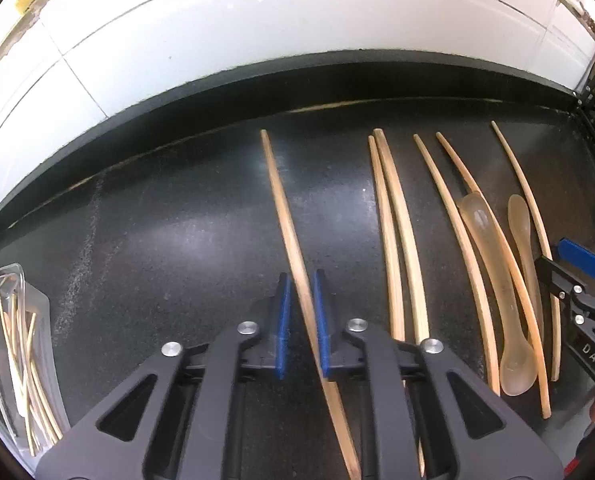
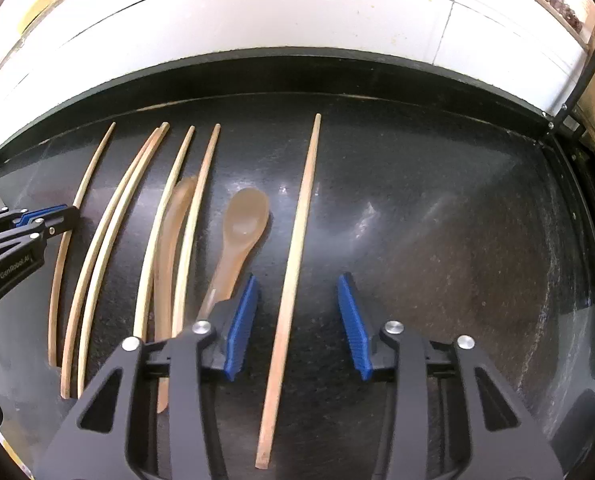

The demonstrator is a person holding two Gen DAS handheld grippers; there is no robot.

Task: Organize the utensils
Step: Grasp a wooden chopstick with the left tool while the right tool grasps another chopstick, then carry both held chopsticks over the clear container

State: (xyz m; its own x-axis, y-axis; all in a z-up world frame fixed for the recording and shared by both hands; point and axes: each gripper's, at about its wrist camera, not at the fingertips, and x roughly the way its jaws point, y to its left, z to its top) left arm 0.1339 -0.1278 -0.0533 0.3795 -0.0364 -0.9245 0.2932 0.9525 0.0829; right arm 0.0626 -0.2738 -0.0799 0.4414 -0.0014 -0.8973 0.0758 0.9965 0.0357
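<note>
Several wooden chopsticks lie lengthwise on a dark counter [image 1: 157,220]. My left gripper [image 1: 300,280] has its blue pads narrowly apart around one chopstick [image 1: 281,200], which passes between them; contact is not clear. To its right lie more chopsticks [image 1: 393,216] and two translucent brown spoons [image 1: 485,240]. My right gripper [image 2: 297,288] is open, its pads on either side of a single chopstick [image 2: 301,220], not touching. A brown spoon [image 2: 245,220] lies just left of it. The left gripper shows at the left edge of the right wrist view [image 2: 45,220].
A clear plastic tray [image 1: 1,344] holding thin wooden sticks sits at the counter's left edge. A white tiled wall [image 1: 257,20] runs behind the counter. A black metal frame [image 2: 577,160] borders the counter on the right.
</note>
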